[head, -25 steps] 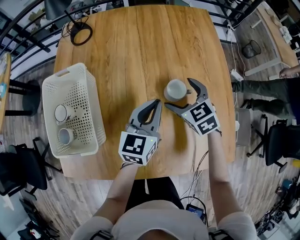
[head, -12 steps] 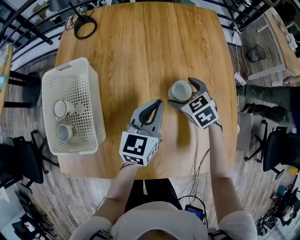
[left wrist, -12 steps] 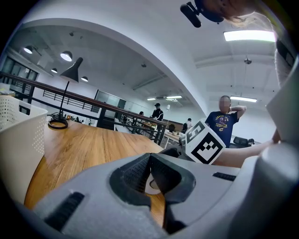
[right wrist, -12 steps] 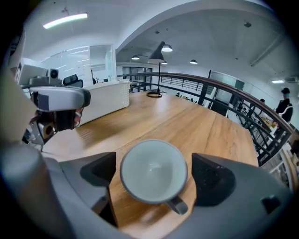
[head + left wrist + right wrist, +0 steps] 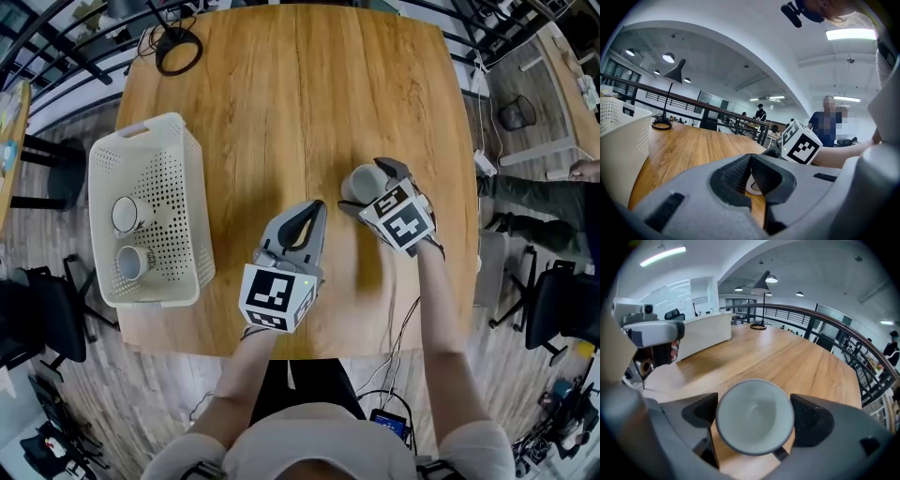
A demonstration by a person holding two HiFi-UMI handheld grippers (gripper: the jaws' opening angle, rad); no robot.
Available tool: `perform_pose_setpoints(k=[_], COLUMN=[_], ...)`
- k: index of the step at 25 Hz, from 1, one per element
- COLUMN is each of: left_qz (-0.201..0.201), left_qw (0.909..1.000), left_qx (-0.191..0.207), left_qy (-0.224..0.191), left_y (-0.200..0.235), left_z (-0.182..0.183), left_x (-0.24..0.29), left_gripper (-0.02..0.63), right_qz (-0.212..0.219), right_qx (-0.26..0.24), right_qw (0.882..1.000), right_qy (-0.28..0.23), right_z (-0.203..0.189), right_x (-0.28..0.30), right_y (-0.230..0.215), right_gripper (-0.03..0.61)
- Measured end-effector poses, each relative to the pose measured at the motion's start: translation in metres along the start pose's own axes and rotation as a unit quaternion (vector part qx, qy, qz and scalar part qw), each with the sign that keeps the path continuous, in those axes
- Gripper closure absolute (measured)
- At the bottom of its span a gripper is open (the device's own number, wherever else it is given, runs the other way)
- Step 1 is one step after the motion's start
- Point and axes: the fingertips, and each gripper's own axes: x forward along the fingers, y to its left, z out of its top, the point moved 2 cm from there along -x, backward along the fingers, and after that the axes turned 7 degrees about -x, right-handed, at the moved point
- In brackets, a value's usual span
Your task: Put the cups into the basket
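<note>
A pale grey cup (image 5: pixel 358 182) sits between the jaws of my right gripper (image 5: pixel 368 190), right of the table's middle. In the right gripper view the cup (image 5: pixel 754 417) fills the gap, mouth toward the camera, and the right gripper (image 5: pixel 754 420) is shut on it. My left gripper (image 5: pixel 312 212) rests nearer me, shut and empty; its tips meet in the left gripper view (image 5: pixel 750 160). The white perforated basket (image 5: pixel 178 164) stands at the table's left edge and holds two cups (image 5: pixel 125 214), (image 5: pixel 132 263).
A coiled black cable (image 5: pixel 178 47) lies at the far left corner of the wooden table (image 5: pixel 309 84). The basket's wall (image 5: pixel 621 140) shows at the left of the left gripper view. Chairs and a seated person's legs (image 5: pixel 534 192) lie off the table's right side.
The right gripper has closed round the cup, which now shows its side from above instead of its open mouth. The left gripper has stayed put.
</note>
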Motion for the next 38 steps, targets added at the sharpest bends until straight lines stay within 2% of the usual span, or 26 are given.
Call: perform_pose_setpoints(k=[3,6,12,24,38], left_qz=[0.002,0.003,0.004,-0.002,-0.011], left_qw=[1.0,1.0,1.0,0.9999,0.9996], left_qx=[-0.002,-0.002,-0.006,-0.007,-0.002], left_qy=[0.0,0.0,-0.002,-0.014,-0.028], left_y=[0.002,0.005,0.004,0.001,-0.011], left_z=[0.0,0.0,0.001,0.008,0.033], left_x=[0.0,-0.002,-0.005,-0.015,-0.055], left_gripper=[0.604,0.604,0.604,0.604,0.604], right_qz=[-0.007,-0.009,-0.01,-0.039,-0.032], right_qx=[-0.021,-0.029,-0.023,-0.015,-0.025], right_qw=[1.0,1.0,1.0,0.999,0.999], right_qy=[0.011,0.007,0.016,0.012,0.02], right_z=[-0.001,0.0,0.0,0.008,0.029], right_x=[0.005,0.006,0.004,-0.013,-0.042], right_y=[0.001,0.0,0.0,-0.001,0.034], right_gripper=[0.091,0.123,0.128,0.129,0.129])
